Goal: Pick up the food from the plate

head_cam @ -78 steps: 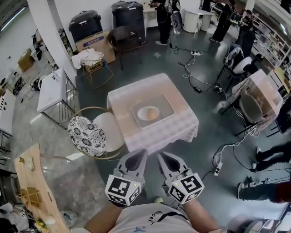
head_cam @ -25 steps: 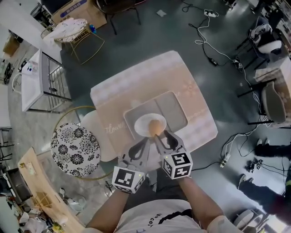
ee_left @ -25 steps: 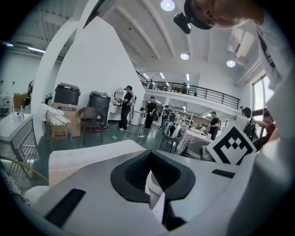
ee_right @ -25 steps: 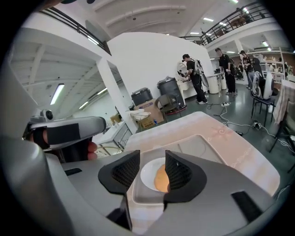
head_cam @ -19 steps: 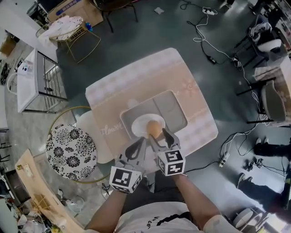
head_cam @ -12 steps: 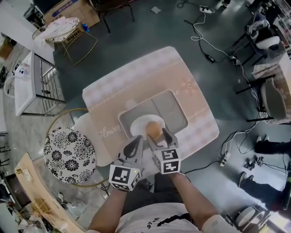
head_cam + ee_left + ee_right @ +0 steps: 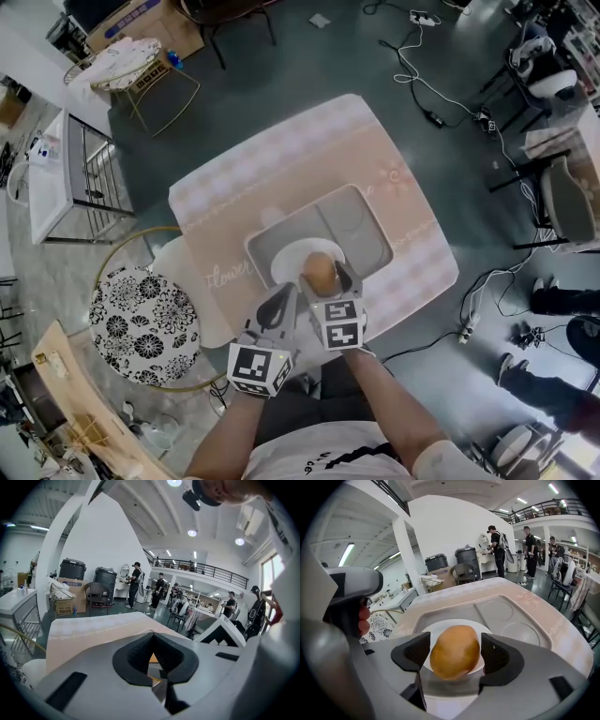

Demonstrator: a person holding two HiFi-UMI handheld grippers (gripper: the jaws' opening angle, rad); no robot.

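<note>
A golden-brown round bun (image 7: 321,272) lies on a white plate (image 7: 286,262) in a grey compartment tray (image 7: 367,223). My right gripper (image 7: 324,282) reaches over the plate's near edge. Its jaws are opening, one on each side of the bun (image 7: 455,651), with the pads close to its flanks but not pressing. The bun rests on the plate (image 7: 440,631). My left gripper (image 7: 280,302) hovers just left of the right one, at the table's near edge, with its jaws together and nothing held. In the left gripper view its tips (image 7: 153,641) meet in a narrow V.
The tray (image 7: 508,613) sits on a square table with a pale pink cloth (image 7: 281,159). A floral-cushioned chair (image 7: 136,323) and a white seat (image 7: 183,267) stand at the table's left. Cables, chairs and people are farther off on the floor.
Both grippers have edged forward over the table's near side. The right gripper's jaws have spread and now flank the bun. The left gripper stays shut beside it.
</note>
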